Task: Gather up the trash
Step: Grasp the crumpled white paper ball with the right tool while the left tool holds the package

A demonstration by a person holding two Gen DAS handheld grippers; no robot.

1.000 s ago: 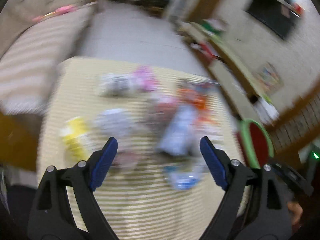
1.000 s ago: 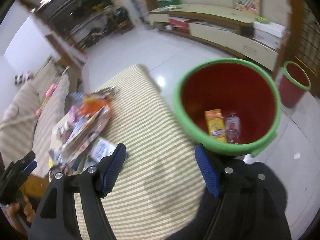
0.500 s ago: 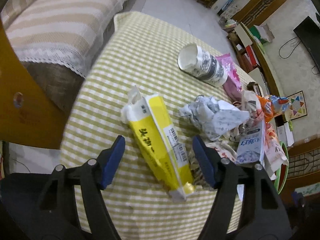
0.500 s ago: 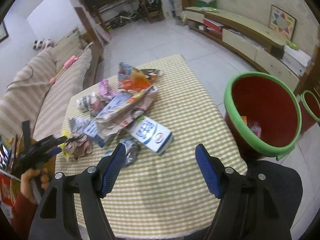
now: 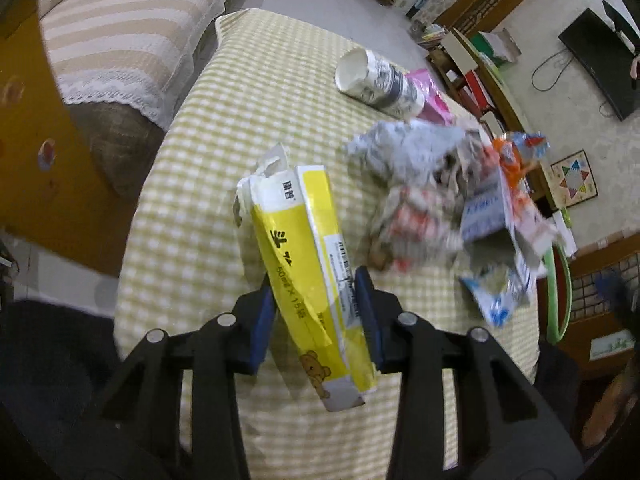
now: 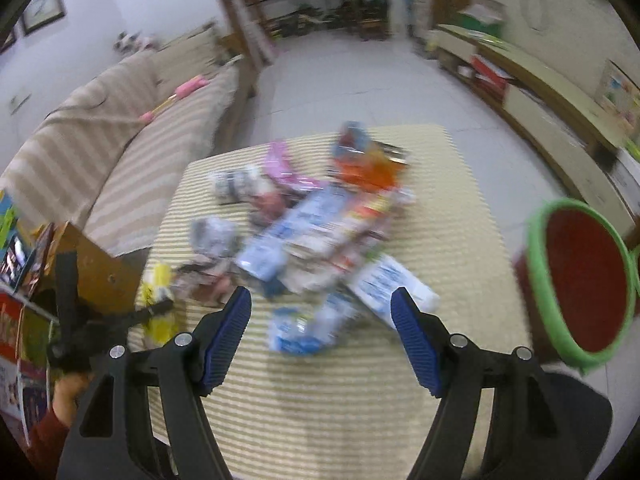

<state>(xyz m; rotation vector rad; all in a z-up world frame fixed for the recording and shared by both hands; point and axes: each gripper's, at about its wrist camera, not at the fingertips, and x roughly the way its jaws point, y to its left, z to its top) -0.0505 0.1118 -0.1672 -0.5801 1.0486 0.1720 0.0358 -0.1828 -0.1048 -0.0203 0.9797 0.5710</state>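
Observation:
My left gripper (image 5: 316,300) is shut on a yellow and white tissue pack (image 5: 304,256), its blue pads pressing both sides near the pack's lower half. The pack also shows at the table's left edge in the right wrist view (image 6: 160,304). A heap of trash (image 5: 452,196) lies on the checked table (image 5: 224,168): crumpled paper, a paper cup (image 5: 380,82), a pink wrapper, blue-white cartons. My right gripper (image 6: 322,332) is open and empty above the table's near side, facing the blurred heap (image 6: 316,236). A red bin with a green rim (image 6: 584,284) stands at the right.
A striped sofa (image 6: 112,148) runs along the table's left side. A low cabinet (image 6: 552,104) lines the right wall. A wooden cabinet (image 5: 36,152) stands left of the table. The bin's green rim (image 5: 560,292) shows past the table's right edge in the left wrist view.
My left gripper has closed on the yellow tissue pack, which lay between its open fingers before. My right gripper has swung left, away from the bin, toward the heap.

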